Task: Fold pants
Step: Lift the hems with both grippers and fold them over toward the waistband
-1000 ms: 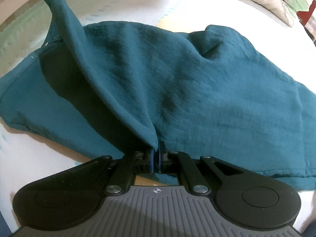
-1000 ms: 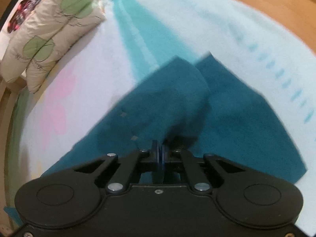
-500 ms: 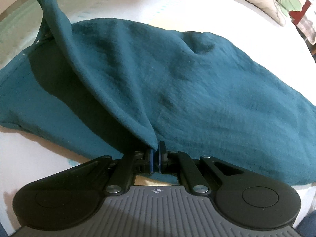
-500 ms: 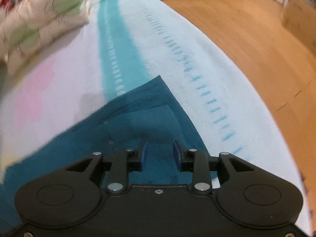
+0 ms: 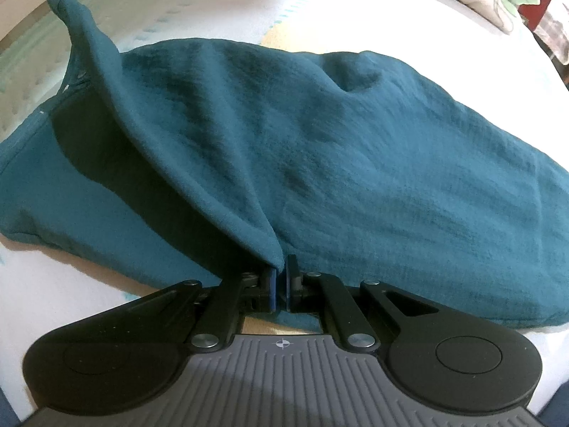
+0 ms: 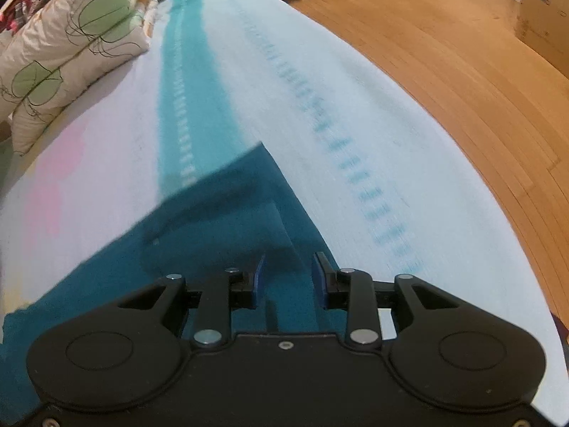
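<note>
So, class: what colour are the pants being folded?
Dark teal pants, plain, no print; clearest in the left wrist view.

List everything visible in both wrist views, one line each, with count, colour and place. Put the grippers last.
pants: one, teal, spread on the bed, one edge lifted into a ridge
bed sheet: one, pale blue and white with a teal stripe and pink patch, under the pants
pillows: appear to be two, cream with green leaf print, stacked at the far left in the right wrist view
floor: wood, tan, right of the bed
cardboard box: one, brown, on the floor at far right
left gripper: black, blue pads, shut on the lifted pants edge
right gripper: black, blue pads, open above the pants
</note>
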`<state>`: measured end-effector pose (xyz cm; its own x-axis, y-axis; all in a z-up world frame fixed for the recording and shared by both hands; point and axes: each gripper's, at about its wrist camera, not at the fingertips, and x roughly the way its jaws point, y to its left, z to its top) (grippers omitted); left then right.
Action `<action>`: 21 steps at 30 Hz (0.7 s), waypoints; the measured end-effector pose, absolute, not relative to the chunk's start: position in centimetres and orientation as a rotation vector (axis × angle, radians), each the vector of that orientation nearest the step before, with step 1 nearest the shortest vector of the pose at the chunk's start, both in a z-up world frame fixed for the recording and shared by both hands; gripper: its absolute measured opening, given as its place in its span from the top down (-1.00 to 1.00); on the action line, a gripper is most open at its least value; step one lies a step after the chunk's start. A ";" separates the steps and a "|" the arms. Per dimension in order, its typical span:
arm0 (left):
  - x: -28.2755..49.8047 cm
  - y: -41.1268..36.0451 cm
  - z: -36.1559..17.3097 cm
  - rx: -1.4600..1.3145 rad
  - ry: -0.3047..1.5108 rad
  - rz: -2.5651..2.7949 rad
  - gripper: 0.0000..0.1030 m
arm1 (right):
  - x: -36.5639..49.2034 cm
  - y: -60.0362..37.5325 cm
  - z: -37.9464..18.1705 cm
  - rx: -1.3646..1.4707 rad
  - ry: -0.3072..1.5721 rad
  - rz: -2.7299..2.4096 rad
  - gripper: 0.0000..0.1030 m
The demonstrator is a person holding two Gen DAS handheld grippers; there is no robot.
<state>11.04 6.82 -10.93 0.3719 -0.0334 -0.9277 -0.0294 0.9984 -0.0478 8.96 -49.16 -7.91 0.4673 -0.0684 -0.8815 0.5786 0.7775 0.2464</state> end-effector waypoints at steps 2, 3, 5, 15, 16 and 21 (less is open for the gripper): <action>11.1 6.8 -11.0 -0.056 1.190 0.000 0.91 | 10.2 -49.6 -8.5 0.563 1.019 -0.424 0.19; 11.1 6.8 -11.1 -0.054 1.190 0.000 0.91 | 10.7 -49.8 -8.8 0.555 1.024 -0.420 0.19; 11.1 6.7 -11.1 -0.046 1.188 0.001 0.91 | 11.5 -50.0 -9.6 0.554 1.043 -0.402 0.19; 10.2 5.7 -9.3 -0.076 1.138 -0.045 0.92 | 11.8 -49.9 -7.3 0.566 0.930 -0.304 0.81; 10.0 5.0 -8.7 -0.069 1.117 -0.057 0.92 | 12.3 -50.2 -6.9 0.559 0.912 -0.307 0.82; 10.4 3.8 -9.2 -0.075 1.140 -0.057 0.92 | 15.6 -50.7 -7.5 0.502 0.908 -0.354 0.82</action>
